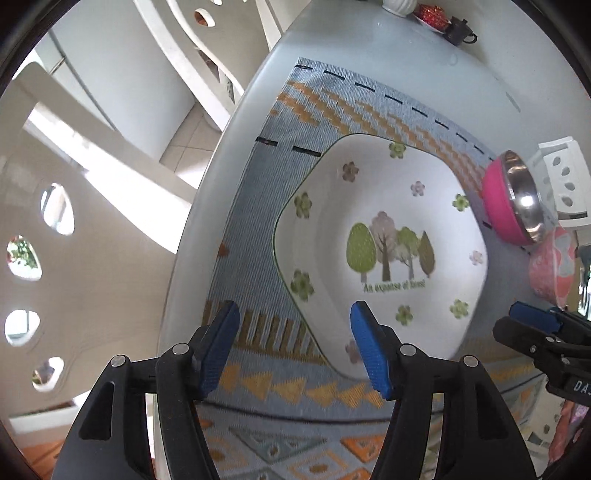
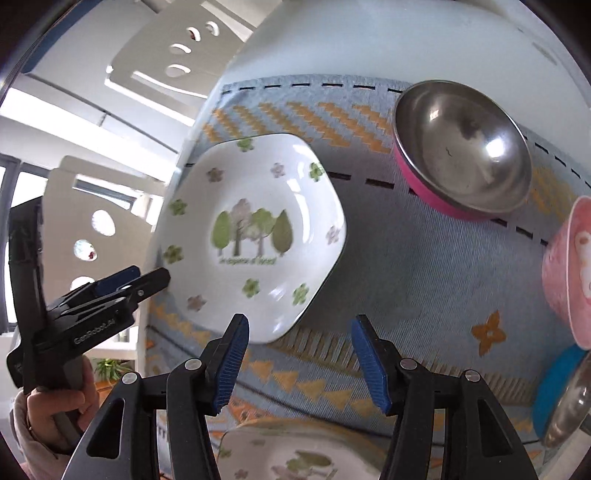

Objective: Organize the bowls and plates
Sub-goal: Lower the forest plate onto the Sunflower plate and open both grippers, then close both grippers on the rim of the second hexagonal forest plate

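A white plate with trees and flowers point(image 1: 384, 236) lies on a patterned blue placemat point(image 1: 258, 206); it also shows in the right wrist view point(image 2: 255, 236). My left gripper point(image 1: 295, 350) is open and empty, hovering over the plate's near-left edge. My right gripper point(image 2: 299, 362) is open and empty above the placemat point(image 2: 406, 280), just in front of the plate. A pink bowl with a steel inside point(image 2: 461, 147) stands behind on the right, also seen in the left wrist view point(image 1: 513, 199). A second similar plate point(image 2: 295, 458) lies below my right gripper.
A pink patterned bowl point(image 2: 572, 269) and a blue bowl with a steel inside point(image 2: 561, 398) stand at the right. White chairs point(image 1: 74, 206) stand beyond the round table's edge point(image 1: 192, 229). A red dish and a small dark teapot point(image 1: 458, 31) sit at the far side.
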A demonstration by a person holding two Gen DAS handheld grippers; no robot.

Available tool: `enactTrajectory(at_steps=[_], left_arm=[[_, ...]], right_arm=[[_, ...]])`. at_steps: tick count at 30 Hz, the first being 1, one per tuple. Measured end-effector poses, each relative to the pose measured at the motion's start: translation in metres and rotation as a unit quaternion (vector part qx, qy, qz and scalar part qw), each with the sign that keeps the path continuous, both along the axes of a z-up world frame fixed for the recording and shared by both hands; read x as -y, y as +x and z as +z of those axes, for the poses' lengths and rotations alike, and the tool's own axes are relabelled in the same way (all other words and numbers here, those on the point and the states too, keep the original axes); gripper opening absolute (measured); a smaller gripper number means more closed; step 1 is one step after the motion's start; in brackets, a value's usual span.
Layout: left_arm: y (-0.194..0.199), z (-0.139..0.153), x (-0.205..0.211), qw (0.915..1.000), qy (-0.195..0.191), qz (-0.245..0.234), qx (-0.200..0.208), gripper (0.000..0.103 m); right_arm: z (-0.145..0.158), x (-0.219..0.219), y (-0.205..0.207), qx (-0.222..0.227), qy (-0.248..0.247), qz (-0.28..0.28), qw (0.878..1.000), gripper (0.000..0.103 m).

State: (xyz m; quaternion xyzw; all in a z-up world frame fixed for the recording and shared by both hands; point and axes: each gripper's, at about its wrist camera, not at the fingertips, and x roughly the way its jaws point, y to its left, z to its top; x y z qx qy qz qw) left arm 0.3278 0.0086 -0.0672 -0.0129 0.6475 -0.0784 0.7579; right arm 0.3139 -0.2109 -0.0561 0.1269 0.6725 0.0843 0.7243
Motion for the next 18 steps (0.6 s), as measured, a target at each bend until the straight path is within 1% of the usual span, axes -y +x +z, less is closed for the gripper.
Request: enactTrajectory(at_steps=[5,7,12,13,15,16,17,18], left_arm=[[0.012,-0.015,0.0,1.0,-0.003,0.003,-0.006,0.058],[0.017,-0.02,0.0,1.0,-0.003,0.003,-0.008,0.056],[0.028,-0.031,0.0,0.9999,-0.009,0.0,-0.011,0.055],[0.03,-0.033,0.001,0.9999,-0.01,-0.003,-0.012,0.052],[0.034,-0.037,0.003,0.9997,-0.017,-0.01,-0.013,0.05],[0.035,-0.037,0.004,0.9997,-0.017,-0.013,-0.009,0.05],[0.037,-0.038,0.006,0.9997,-0.016,-0.016,-0.005,0.049],[0.038,-0.038,0.007,0.9996,-0.018,-0.02,-0.001,0.049]], right_arm=[[-0.024,0.005,0.012,-0.015,-0.006,-0.01,1.0,0.056],[-0.03,0.005,0.015,-0.014,-0.002,-0.013,1.0,0.056],[-0.045,0.003,0.022,-0.011,0.009,-0.025,1.0,0.056],[-0.048,0.002,0.023,-0.012,0.011,-0.027,1.0,0.056],[-0.055,-0.001,0.026,-0.017,0.012,-0.029,0.999,0.056],[-0.057,-0.002,0.027,-0.019,0.013,-0.029,0.999,0.059],[-0.056,-0.003,0.028,-0.012,0.011,-0.027,1.0,0.062],[-0.056,-0.004,0.029,-0.006,0.01,-0.023,1.0,0.064]])
